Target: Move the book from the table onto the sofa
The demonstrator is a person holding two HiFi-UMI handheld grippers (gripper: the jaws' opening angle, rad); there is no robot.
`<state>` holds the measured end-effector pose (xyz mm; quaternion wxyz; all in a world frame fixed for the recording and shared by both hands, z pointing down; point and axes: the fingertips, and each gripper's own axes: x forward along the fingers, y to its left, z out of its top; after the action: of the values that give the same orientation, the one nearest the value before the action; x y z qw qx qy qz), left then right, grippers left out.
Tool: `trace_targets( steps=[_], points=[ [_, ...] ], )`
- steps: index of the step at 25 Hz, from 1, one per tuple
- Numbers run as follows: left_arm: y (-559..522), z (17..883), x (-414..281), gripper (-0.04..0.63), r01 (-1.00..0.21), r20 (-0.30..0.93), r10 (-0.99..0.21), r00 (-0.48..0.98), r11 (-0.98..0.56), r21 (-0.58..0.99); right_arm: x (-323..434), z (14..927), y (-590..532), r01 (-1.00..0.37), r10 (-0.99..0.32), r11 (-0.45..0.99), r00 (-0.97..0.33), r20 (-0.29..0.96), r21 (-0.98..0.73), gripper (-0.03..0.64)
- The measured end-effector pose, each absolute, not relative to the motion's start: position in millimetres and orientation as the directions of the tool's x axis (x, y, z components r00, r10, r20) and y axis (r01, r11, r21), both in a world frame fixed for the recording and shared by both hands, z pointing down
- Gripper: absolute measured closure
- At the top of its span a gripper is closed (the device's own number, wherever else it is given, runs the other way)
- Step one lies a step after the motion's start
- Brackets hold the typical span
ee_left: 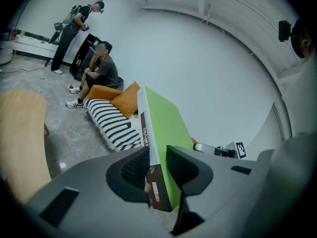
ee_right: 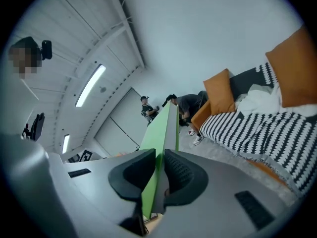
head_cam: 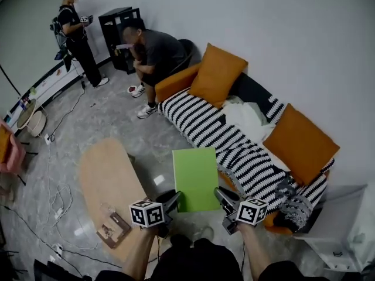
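A green-covered book (head_cam: pixel 196 177) hangs level in the air between the wooden table (head_cam: pixel 108 183) and the sofa (head_cam: pixel 246 136). My left gripper (head_cam: pixel 173 199) is shut on its near left corner, and my right gripper (head_cam: pixel 221 195) is shut on its near right corner. In the left gripper view the book (ee_left: pixel 161 128) stands edge-on between the jaws of the left gripper (ee_left: pixel 158 170), spine showing. In the right gripper view the book (ee_right: pixel 161 138) is pinched in the right gripper (ee_right: pixel 159 175). The sofa wears a black-and-white striped cover (ee_right: pixel 257 128).
Orange cushions (head_cam: pixel 217 75) (head_cam: pixel 299 142) and a white cloth (head_cam: pixel 249 119) lie on the sofa. A seated person (head_cam: pixel 152 54) is at its far end, another person (head_cam: pixel 73 31) stands beyond. A small object (head_cam: pixel 114 227) rests on the table. Cables (head_cam: pixel 55 198) trail on the floor.
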<state>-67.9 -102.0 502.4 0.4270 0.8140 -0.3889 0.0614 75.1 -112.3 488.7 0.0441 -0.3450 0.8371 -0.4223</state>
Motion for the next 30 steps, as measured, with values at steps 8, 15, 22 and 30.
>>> trace_targets(
  steps=[8,15,22,30],
  points=[
    [-110.1,496.5,45.5,0.479,-0.625,0.43,-0.464,0.775,-0.454,0.636,188.3,485.8,-94.6,-0.587,-0.727,0.327,-0.657,0.2,-0.74,0.543],
    [-104.4,499.7,104.1,0.479,-0.529,0.439,-0.302,0.846,-0.569,0.629,240.6,490.2,-60.4,-0.628,-0.844,0.207,-0.502,0.188,-0.75,0.543],
    [-92.8,505.5,138.9,0.479,-0.407,0.438,-0.129,0.89,-0.657,0.635,264.8,496.2,-24.1,-0.651,-0.924,0.069,-0.328,0.198,-0.756,0.543],
    [-72.9,520.9,166.5,0.479,-0.289,0.434,0.038,0.9,-0.694,0.66,280.2,507.5,15.8,-0.643,-0.965,-0.072,-0.15,0.217,-0.762,0.543]
  ],
)
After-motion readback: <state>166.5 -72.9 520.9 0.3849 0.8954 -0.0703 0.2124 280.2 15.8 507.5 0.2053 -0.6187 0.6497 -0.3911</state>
